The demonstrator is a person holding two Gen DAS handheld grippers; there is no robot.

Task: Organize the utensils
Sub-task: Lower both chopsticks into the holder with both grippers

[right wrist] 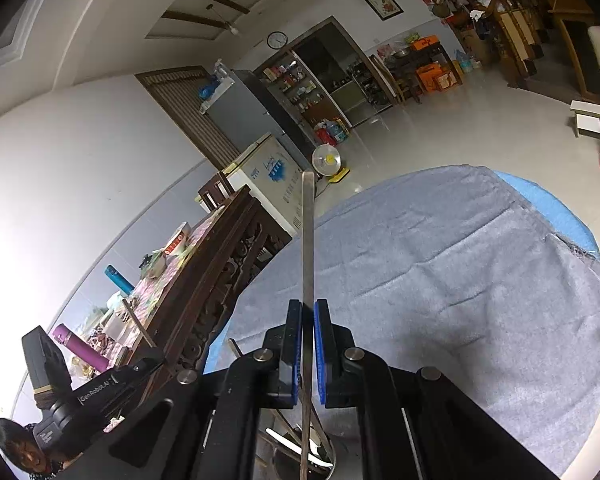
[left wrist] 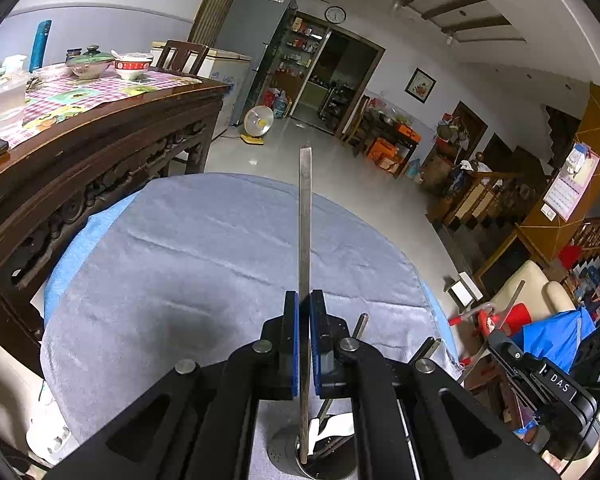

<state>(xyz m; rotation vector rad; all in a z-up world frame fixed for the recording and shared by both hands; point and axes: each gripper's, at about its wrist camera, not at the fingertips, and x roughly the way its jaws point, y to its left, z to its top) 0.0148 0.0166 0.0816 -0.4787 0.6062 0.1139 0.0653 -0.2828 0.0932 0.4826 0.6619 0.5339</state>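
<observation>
In the left wrist view my left gripper (left wrist: pixel 304 300) is shut on a long flat metal utensil handle (left wrist: pixel 305 216) that stands upright; its lower end reaches into a round metal utensil holder (left wrist: pixel 288 454) under the gripper. Other utensil handles (left wrist: pixel 360 326) stick out of the holder. In the right wrist view my right gripper (right wrist: pixel 308 308) is shut on another flat metal utensil handle (right wrist: pixel 308 232), upright, its lower end in the same metal holder (right wrist: pixel 328 454). The other gripper's body shows at each view's edge (left wrist: pixel 540 380) (right wrist: pixel 72 396).
A round table with a grey cloth (left wrist: pixel 188 264) (right wrist: pixel 460 272) holds the holder. A dark carved wooden table (left wrist: pixel 100 152) with bowls and bottles stands to the left. Tiled floor, a small fan (left wrist: pixel 258 122), a fridge and shelves lie beyond.
</observation>
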